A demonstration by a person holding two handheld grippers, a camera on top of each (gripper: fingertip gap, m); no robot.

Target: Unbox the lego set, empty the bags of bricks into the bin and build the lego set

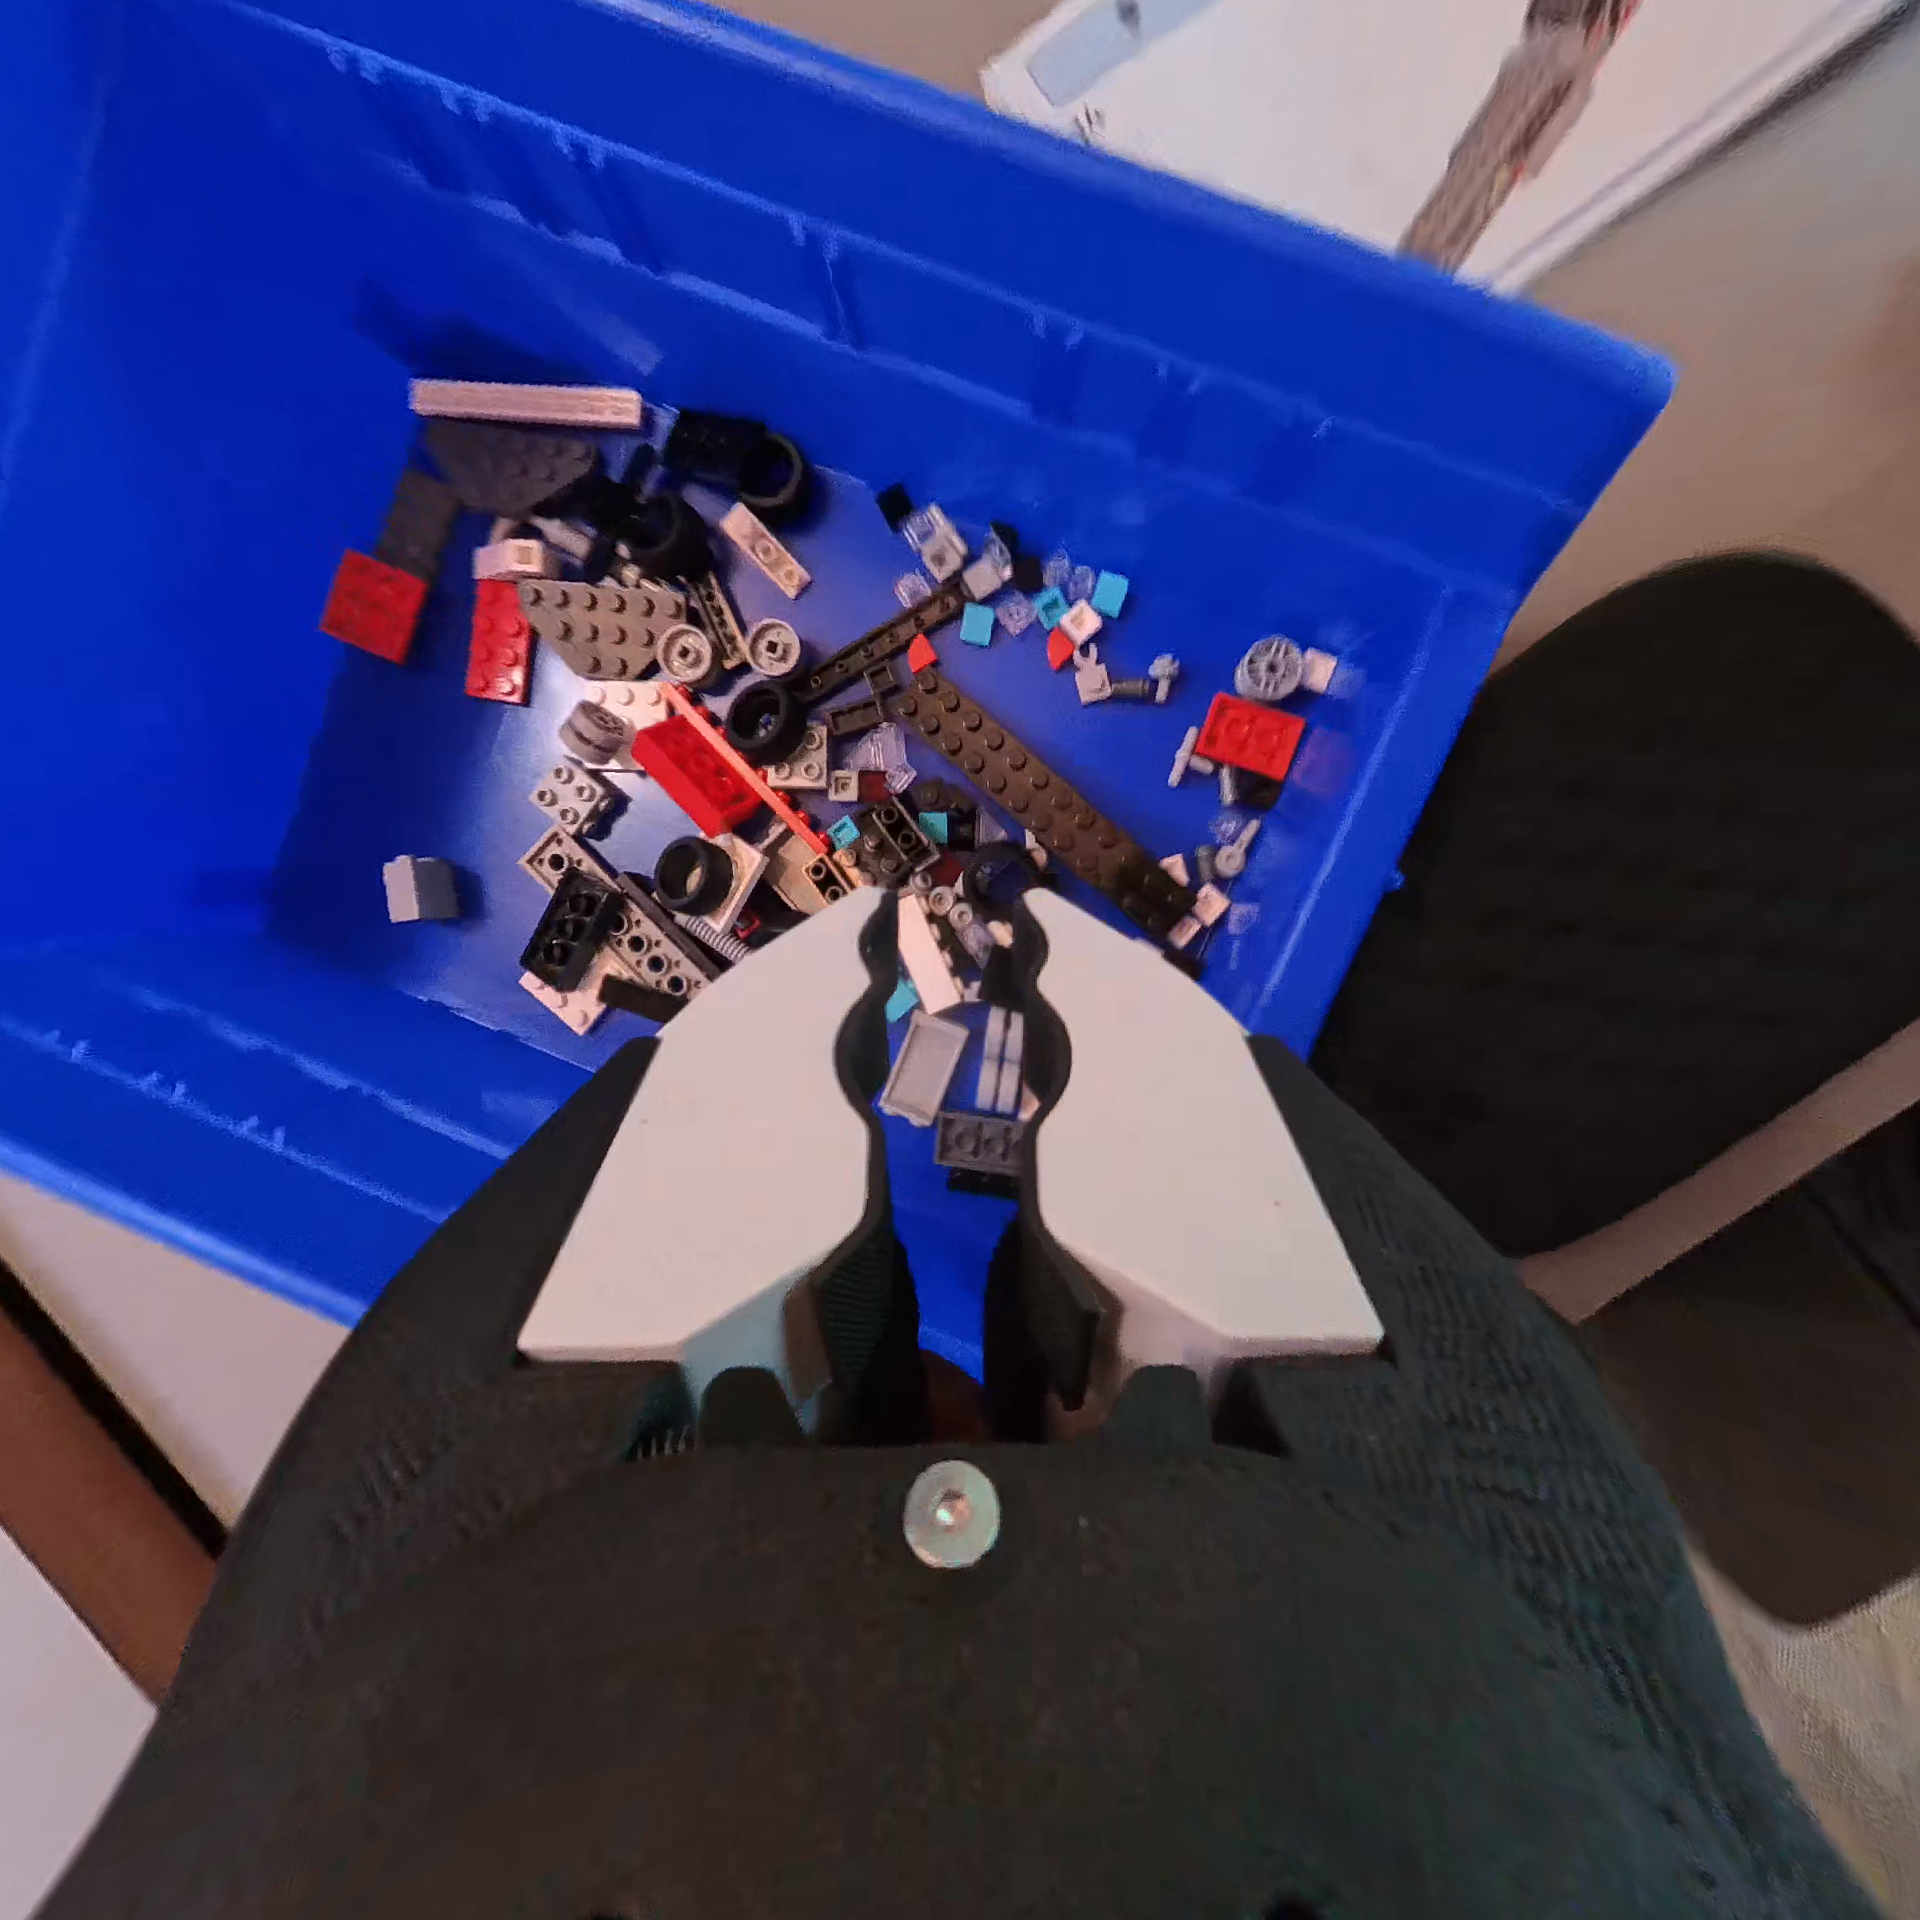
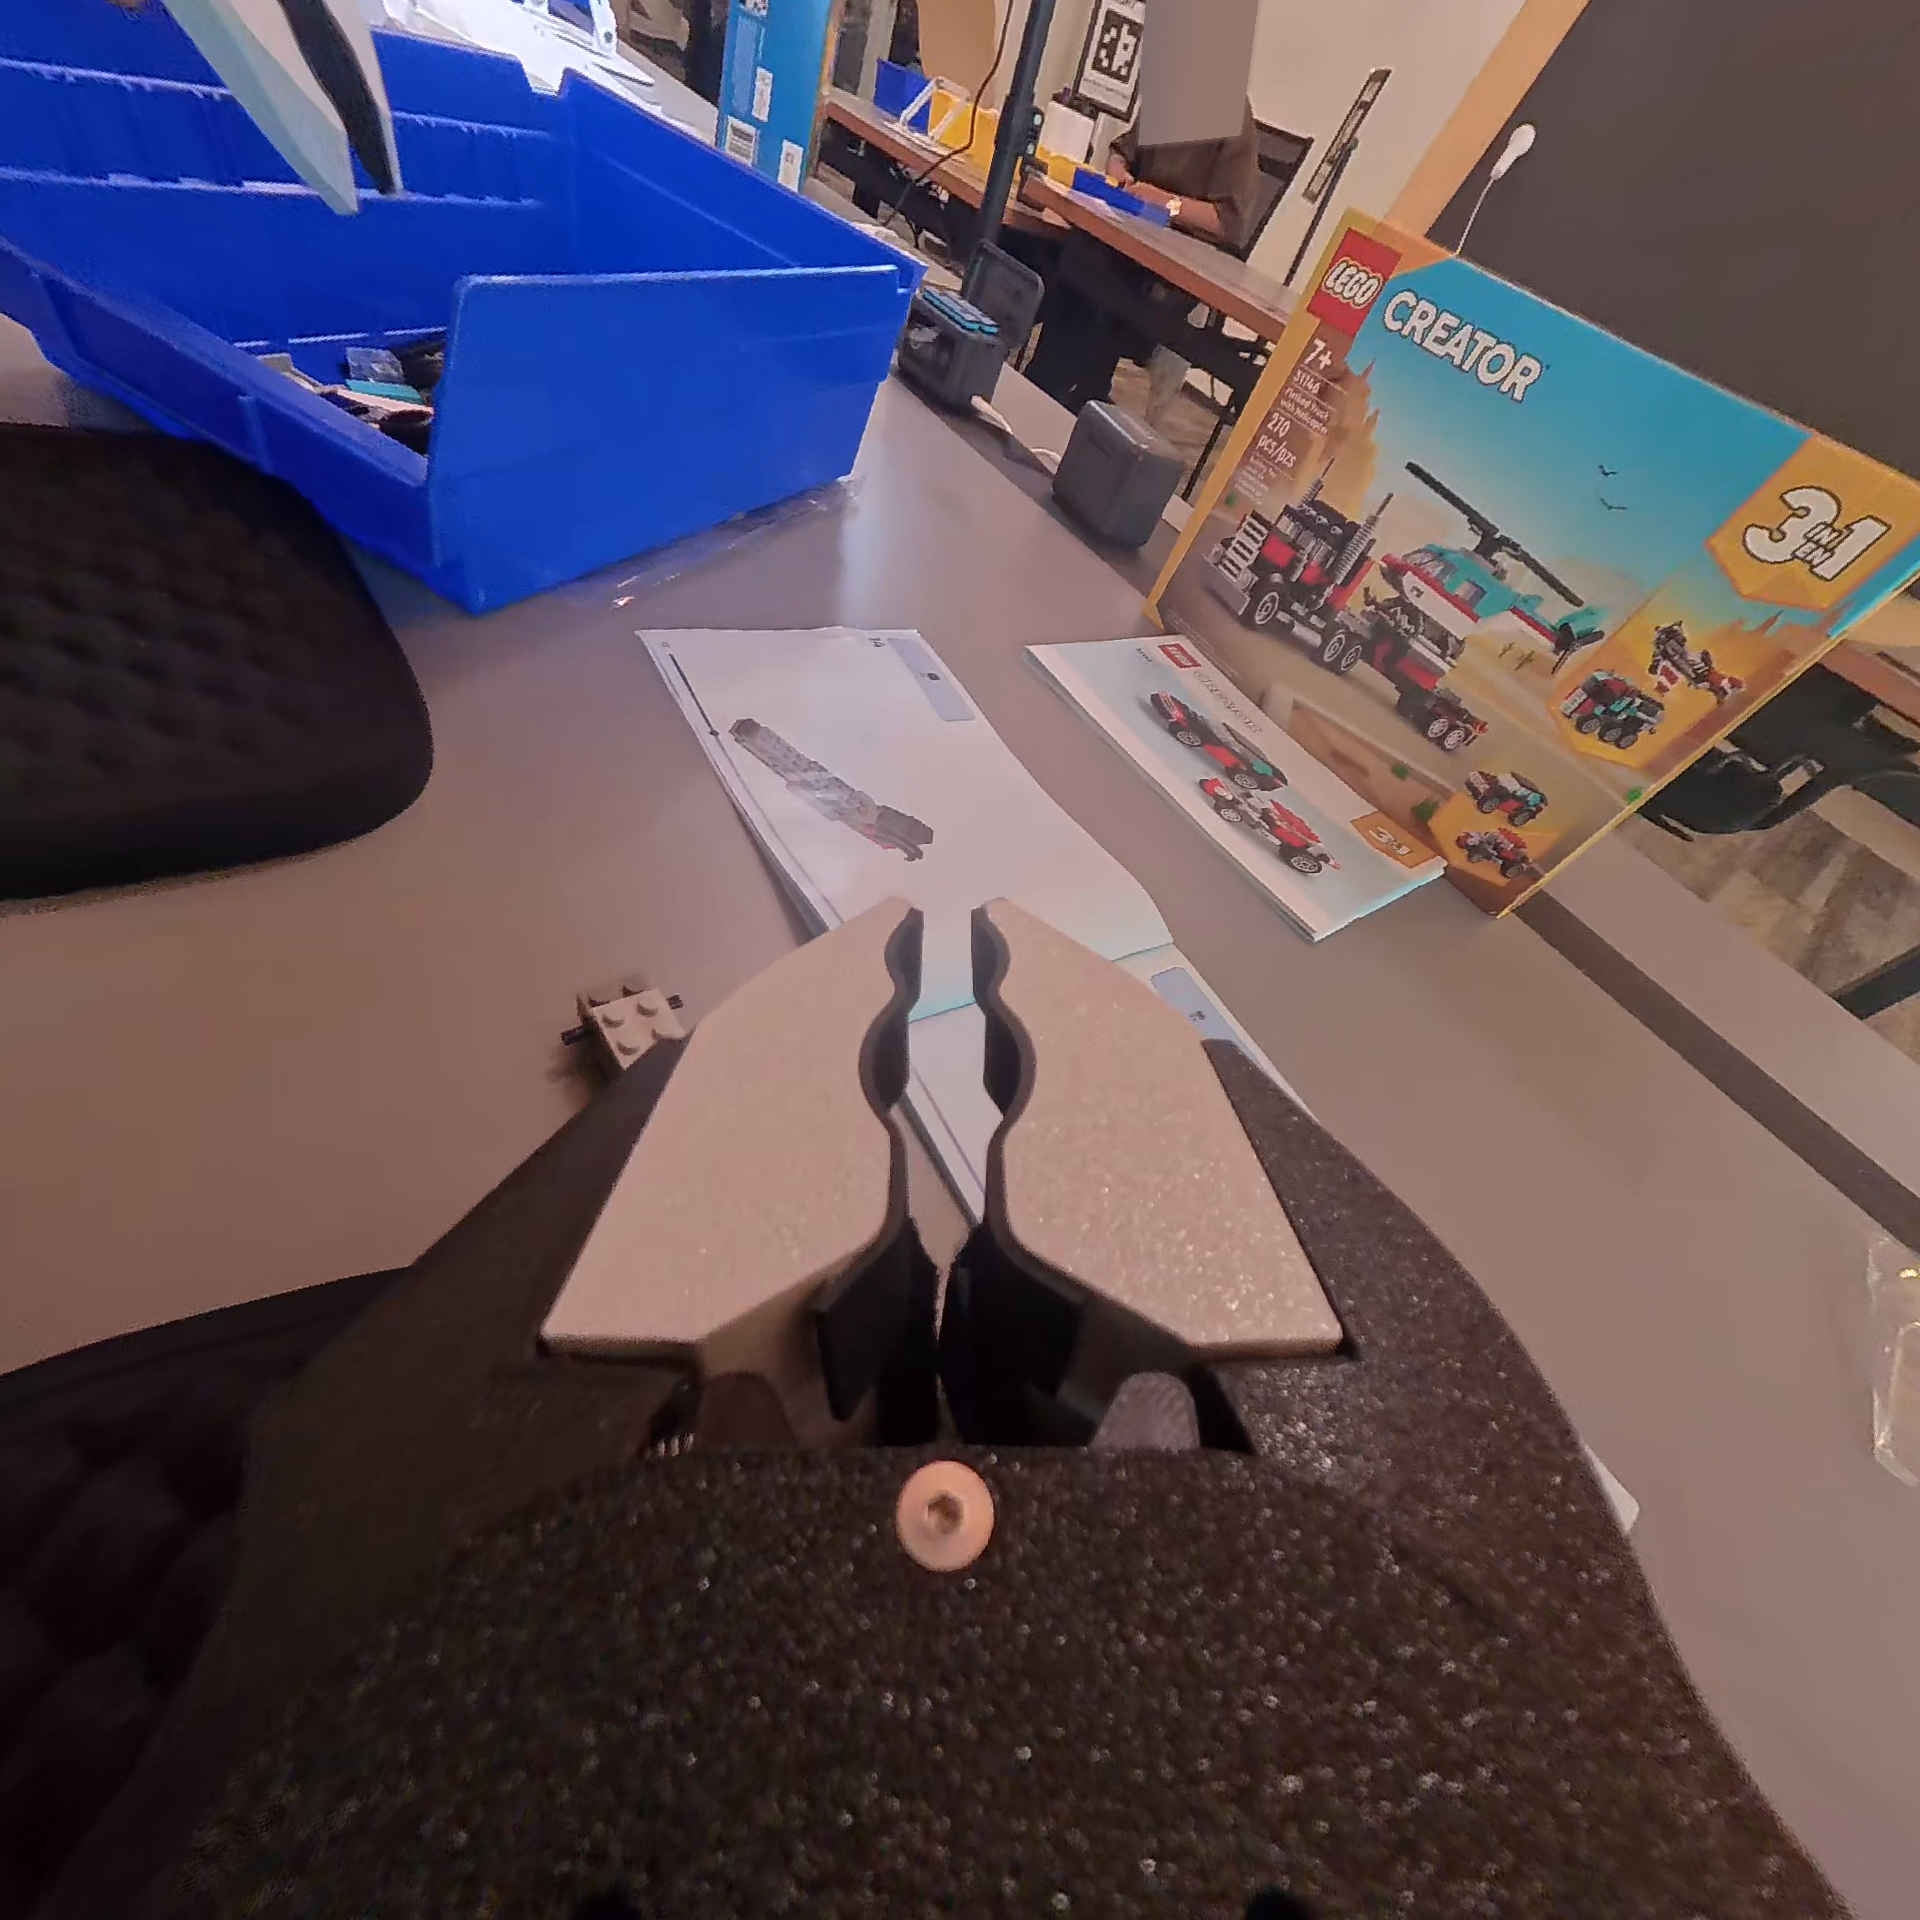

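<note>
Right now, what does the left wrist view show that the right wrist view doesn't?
Only the left wrist view shows the bin floor from above: the loose bricks spread out, with the left gripper hanging over them, fingers slightly apart and empty.

Only the right wrist view shows the set's box standing on the table, a closed booklet, a small grey brick assembly, and the right gripper, slightly open, above the open instruction booklet.

Both show the blue bin and the black chair cushion.
</note>
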